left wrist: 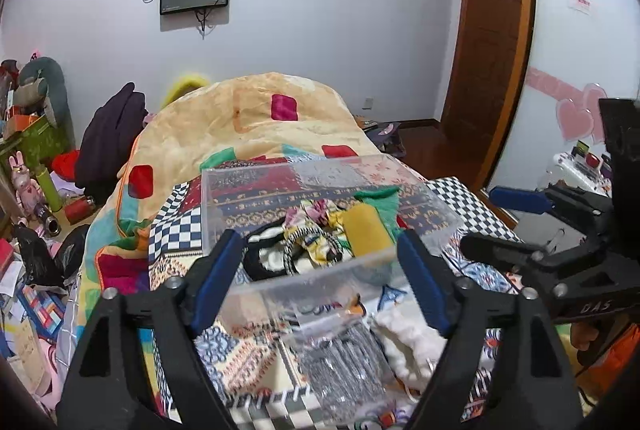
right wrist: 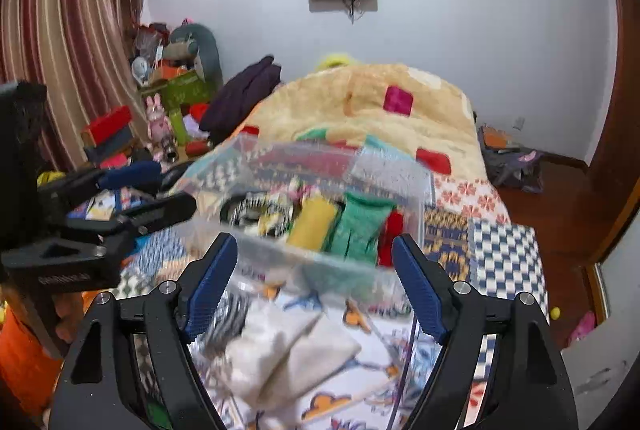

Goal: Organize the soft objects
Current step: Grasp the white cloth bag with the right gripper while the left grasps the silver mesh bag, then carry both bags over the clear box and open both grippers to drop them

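Observation:
A clear plastic box (left wrist: pixel 224 206) sits on the patterned bed. Its far compartment holds a yellow cloth (left wrist: pixel 366 230), a green cloth (left wrist: pixel 380 196), a floral cloth (left wrist: pixel 316 218) and a black-and-white fluffy item (left wrist: pixel 266 260). Its near compartment holds a grey striped cloth (left wrist: pixel 344 362) and a white fluffy cloth (left wrist: pixel 408 338). My left gripper (left wrist: pixel 320 282) is open and empty, hovering over the box's near part. My right gripper (right wrist: pixel 314 286) is open and empty over the same box (right wrist: pixel 416 190), above the white cloth (right wrist: pixel 288 354). The yellow cloth (right wrist: pixel 310 222), green cloth (right wrist: pixel 358 226) and a red item (right wrist: pixel 390 234) lie beyond it.
A peach quilt (left wrist: pixel 256 122) is heaped at the far end of the bed. Clutter of boxes and toys (left wrist: pixel 36 166) fills the floor to the left. A wooden door (left wrist: pixel 492 42) and bare floor are to the right. The right gripper's body (left wrist: pixel 560 250) is close beside my left.

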Available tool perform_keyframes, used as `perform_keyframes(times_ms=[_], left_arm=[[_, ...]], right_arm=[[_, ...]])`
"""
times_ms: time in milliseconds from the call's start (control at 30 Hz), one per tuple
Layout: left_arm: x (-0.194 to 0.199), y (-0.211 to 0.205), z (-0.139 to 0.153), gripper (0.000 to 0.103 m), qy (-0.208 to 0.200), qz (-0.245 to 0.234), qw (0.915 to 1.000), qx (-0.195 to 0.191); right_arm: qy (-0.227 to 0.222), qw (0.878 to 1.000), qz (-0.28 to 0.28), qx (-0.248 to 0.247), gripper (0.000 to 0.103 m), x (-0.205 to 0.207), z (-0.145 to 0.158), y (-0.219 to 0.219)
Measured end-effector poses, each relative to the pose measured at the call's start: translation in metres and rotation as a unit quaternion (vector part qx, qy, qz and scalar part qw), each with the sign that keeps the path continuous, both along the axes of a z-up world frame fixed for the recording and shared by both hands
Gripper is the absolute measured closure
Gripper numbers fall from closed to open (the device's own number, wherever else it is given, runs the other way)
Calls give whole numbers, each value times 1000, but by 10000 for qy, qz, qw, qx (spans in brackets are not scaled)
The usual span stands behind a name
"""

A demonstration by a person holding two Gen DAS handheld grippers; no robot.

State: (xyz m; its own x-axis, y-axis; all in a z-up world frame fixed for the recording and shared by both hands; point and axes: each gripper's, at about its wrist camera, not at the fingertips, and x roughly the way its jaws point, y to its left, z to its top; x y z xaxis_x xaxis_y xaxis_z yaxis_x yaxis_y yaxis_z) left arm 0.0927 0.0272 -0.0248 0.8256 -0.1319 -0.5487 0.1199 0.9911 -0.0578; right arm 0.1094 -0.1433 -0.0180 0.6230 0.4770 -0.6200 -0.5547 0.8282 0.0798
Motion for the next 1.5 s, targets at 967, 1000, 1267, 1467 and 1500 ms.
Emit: perform_keyframes(times_ms=[967, 1000, 1267, 1467, 1500], left_arm=[[-2, -6, -102, 34, 1508, -135, 9882, -237], [-2, -6, -102, 38, 1494, -154, 9883, -250], [-6, -10, -98, 71, 1399, -306, 9892, -328], [-14, -9, -87, 81, 1227, -302, 9916, -294], [-15, -7, -83, 81, 1191, -299, 9920, -298]], right_arm=[[1531, 9870, 300, -393, 45, -3, -92, 10], [1510, 9872, 316, -396, 50, -4, -91, 10], [1499, 9871, 481, -286, 88, -6, -90, 15], [1305, 9901, 486, -160, 92, -9, -78, 8], [1261, 9907, 484, -149, 92, -10, -75, 8]])
